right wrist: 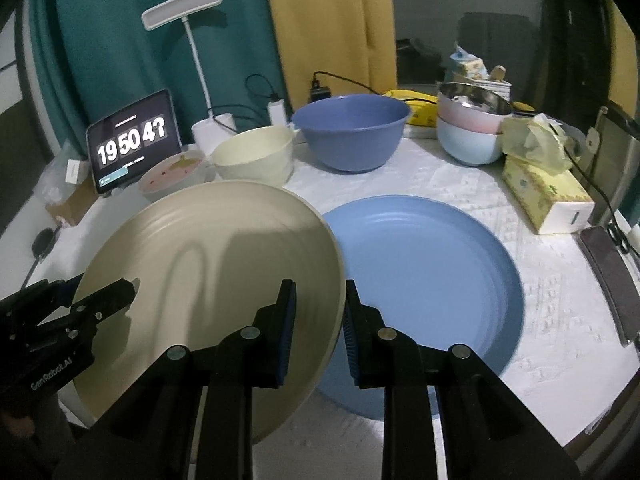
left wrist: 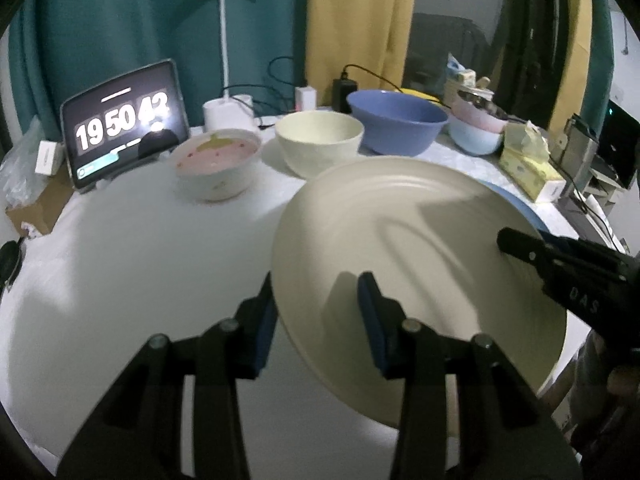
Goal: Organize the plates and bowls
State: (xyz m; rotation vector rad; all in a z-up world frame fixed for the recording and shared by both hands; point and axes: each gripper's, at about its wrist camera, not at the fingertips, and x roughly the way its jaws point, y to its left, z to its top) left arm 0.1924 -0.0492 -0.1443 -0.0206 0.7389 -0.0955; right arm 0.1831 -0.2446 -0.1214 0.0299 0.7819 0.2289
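Note:
A cream plate (left wrist: 400,248) is held tilted above the white table by both grippers. My left gripper (left wrist: 316,316) straddles its left rim, one pad under and one over; it also shows in the right wrist view (right wrist: 100,296). My right gripper (right wrist: 318,320) is shut on the plate's right rim (right wrist: 224,264); it also shows in the left wrist view (left wrist: 516,244). A blue plate (right wrist: 432,272) lies flat on the table, just right of and below the cream plate. At the back stand a pink-lined bowl (left wrist: 218,160), a cream bowl (left wrist: 320,140) and a blue bowl (left wrist: 396,120).
Stacked pastel bowls with a steel bowl on top (right wrist: 472,128) stand at the back right beside a tissue box (right wrist: 544,196). A tablet showing a clock (left wrist: 124,124), a lamp base (left wrist: 228,114) and cables line the back edge. A dark phone (right wrist: 608,276) lies at the right edge.

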